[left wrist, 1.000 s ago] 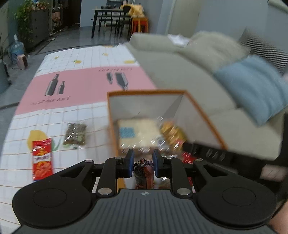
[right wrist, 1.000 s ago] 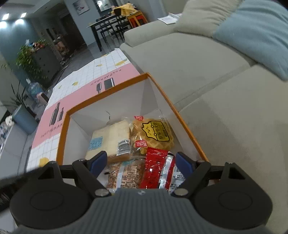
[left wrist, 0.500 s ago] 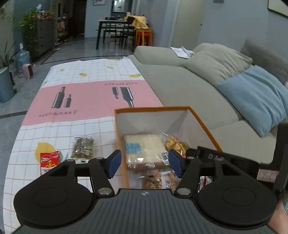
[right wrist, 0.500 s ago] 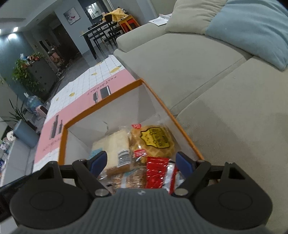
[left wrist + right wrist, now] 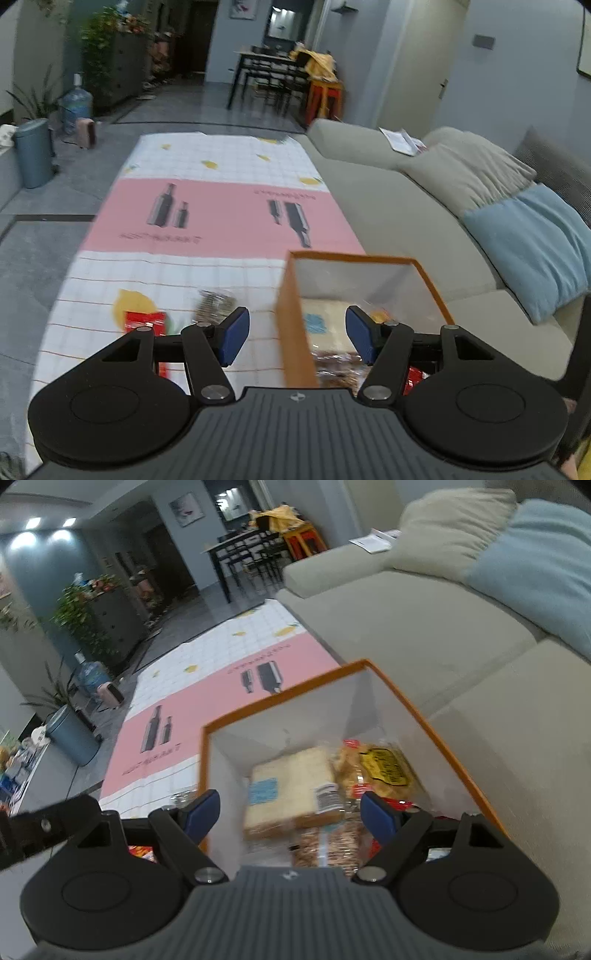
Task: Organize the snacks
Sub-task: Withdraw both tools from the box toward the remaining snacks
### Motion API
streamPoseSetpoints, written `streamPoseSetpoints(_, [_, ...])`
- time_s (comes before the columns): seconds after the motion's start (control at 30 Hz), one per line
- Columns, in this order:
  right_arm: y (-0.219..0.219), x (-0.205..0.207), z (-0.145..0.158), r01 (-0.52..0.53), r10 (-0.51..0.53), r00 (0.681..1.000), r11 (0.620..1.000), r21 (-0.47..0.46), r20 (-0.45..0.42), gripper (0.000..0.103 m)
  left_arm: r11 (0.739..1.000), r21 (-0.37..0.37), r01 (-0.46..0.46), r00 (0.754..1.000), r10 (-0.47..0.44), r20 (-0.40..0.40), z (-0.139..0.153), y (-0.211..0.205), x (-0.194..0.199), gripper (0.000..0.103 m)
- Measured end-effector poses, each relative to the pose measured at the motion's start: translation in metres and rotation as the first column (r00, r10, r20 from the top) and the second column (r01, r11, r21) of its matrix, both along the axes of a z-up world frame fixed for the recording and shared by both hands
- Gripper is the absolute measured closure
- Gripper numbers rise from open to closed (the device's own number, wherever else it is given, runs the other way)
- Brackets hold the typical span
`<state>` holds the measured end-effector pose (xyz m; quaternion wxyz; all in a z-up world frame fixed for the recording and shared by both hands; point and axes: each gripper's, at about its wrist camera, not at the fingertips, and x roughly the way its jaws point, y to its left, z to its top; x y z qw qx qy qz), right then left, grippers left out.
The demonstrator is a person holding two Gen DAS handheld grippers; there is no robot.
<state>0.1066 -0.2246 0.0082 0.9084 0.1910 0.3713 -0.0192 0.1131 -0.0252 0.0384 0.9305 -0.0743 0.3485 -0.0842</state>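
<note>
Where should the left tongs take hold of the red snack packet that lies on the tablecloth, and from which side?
Grip the red snack packet across its narrow width near the middle, coming from above. It lies flat on the tablecloth, so no edge stands up to catch from the side. The left tongs are open and empty. The packet's lower part is hidden behind them.

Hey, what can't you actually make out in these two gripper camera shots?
- Left wrist view: the red packet on the cloth is partly hidden by the left gripper.
- Left wrist view: the brownish packet is too blurred to read.
- Right wrist view: the box front and its nearest snacks are covered by the right gripper.
</note>
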Motion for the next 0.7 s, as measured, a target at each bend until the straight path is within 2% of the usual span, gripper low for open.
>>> streamPoseSetpoints(0.4, [0.055,-0.014,0.032,-0.093,0.099,0.993,0.992,-0.088,0.060,0.022,0.985,-0.020,-0.174,0.983,0.175,0.050,0.025,0.080,-0.014,0.031])
streamPoseSetpoints(0.7, [0.115,-0.010,0.033,-0.198,0.207,0.975,0.974,-0.109,0.080,0.022,0.956,-0.033,-0.292,0.956,0.293,0.030,0.019,0.143,-0.013,0.030])
